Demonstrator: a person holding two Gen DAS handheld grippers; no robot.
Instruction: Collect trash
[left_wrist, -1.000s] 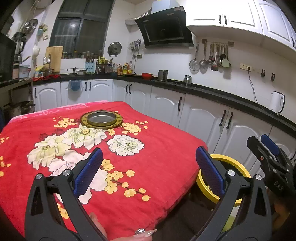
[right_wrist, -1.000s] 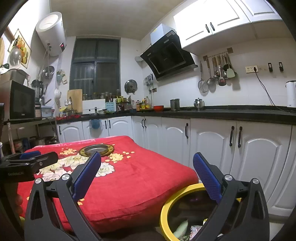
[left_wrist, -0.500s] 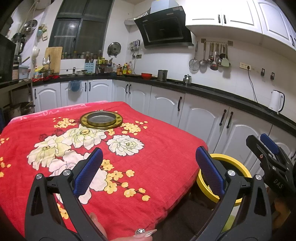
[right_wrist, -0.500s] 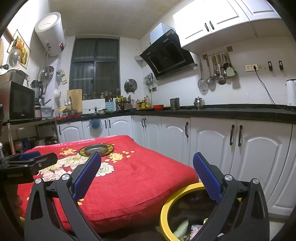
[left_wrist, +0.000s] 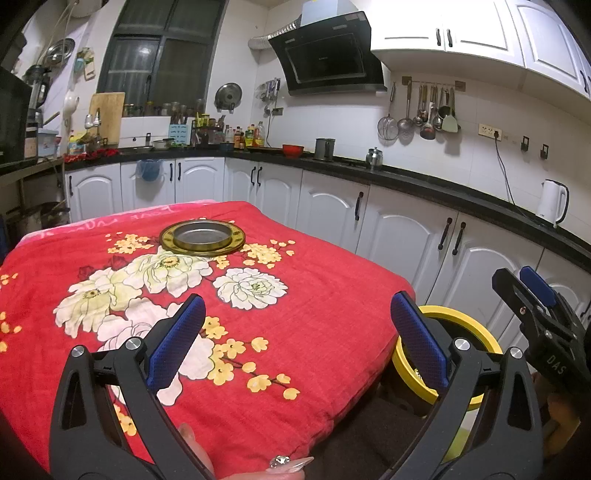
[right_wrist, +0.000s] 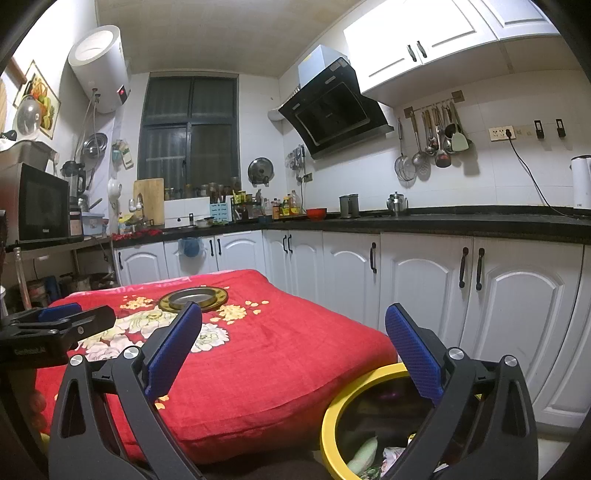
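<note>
Both your tongs, left (left_wrist: 293, 332) and right (right_wrist: 293, 349), gape empty, and a clumsy swing right could tip the bin (right_wrist: 334, 417).

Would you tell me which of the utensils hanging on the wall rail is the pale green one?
It is the spatula at the right end of the rail, with a flat pale green blade; the others are metal ladles and strainers.

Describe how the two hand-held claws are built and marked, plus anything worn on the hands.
Both claws, left claw and right claw, match: black plastic frames with triangular cut-outs, silver rivets, and blue cross-hatched pads. White lettering shows on each body seen from the other camera; the right one reads "DAS". No cables visible. A long nail carries a gem decoration; no sleeves in view.
</note>
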